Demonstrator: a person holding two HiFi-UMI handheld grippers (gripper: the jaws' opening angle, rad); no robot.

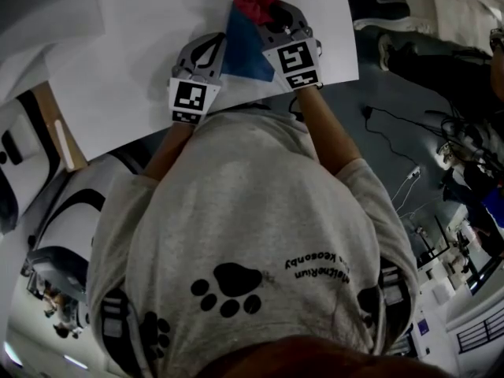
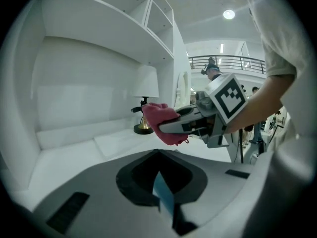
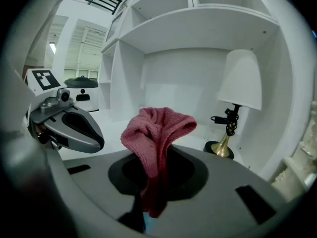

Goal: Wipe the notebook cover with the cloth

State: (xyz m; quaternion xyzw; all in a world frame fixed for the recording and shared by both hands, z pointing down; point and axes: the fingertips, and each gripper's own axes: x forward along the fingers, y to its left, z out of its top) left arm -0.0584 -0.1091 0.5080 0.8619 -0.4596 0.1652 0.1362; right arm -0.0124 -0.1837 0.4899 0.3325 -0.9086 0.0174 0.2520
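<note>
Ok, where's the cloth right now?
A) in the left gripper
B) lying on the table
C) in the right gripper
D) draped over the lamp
C: the right gripper view shows the pink cloth clamped in the right gripper; the left gripper holds the blue notebook.

Our left gripper (image 2: 158, 155) fills the bottom of the picture, its jaws closed on the thin blue edge of the notebook (image 2: 162, 195). Beyond it the right gripper (image 2: 171, 127) comes in from the right, jaws clamped on a bunched pink cloth (image 2: 157, 114), with its marker cube (image 2: 226, 97) and our bare forearm (image 2: 267, 100) behind. Past the cloth a lamp (image 2: 146, 86) with a white shade and brass foot stands on the white table (image 2: 74, 152), under white shelves (image 2: 99, 14)
</note>
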